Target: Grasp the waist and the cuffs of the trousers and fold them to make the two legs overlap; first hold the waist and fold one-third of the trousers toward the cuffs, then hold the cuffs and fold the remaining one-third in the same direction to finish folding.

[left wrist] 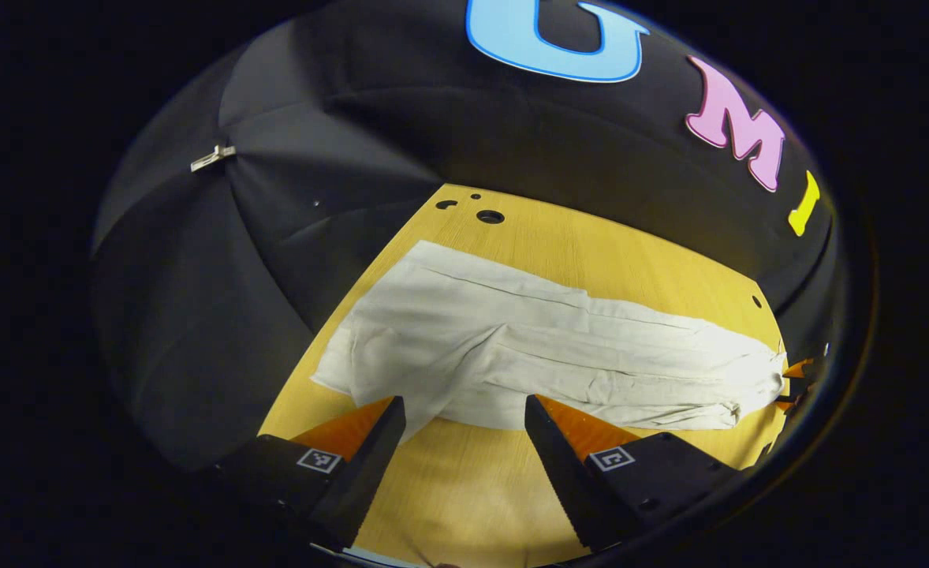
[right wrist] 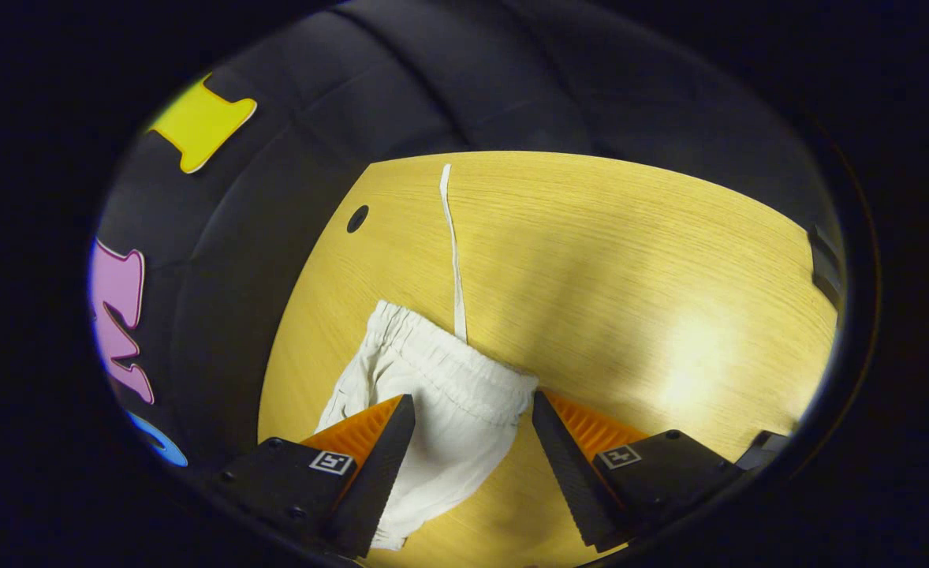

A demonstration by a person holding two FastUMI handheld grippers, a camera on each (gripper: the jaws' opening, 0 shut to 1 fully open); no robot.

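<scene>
Item: trousers, pale off-white woven cloth, lying flat and lengthwise on the wooden table, legs already laid one over the other.

Waist: elasticated, gathered band with a loose drawstring trailing away across the table.

Handling, by estimate: light, soft and limp. The cloth holds no shape, creases readily and drags rather than slides. The gathered band is the thickest and surest place to pinch. The cuffs are thin, and the layers may part unless taken together. The drawstring may snag or trail during a fold.

Left gripper: jaws spread, empty, poised just short of the near edge of the legs.

Right gripper: jaws spread, straddling the waist end. Whether the fingers touch the cloth is hard to judge.
</scene>
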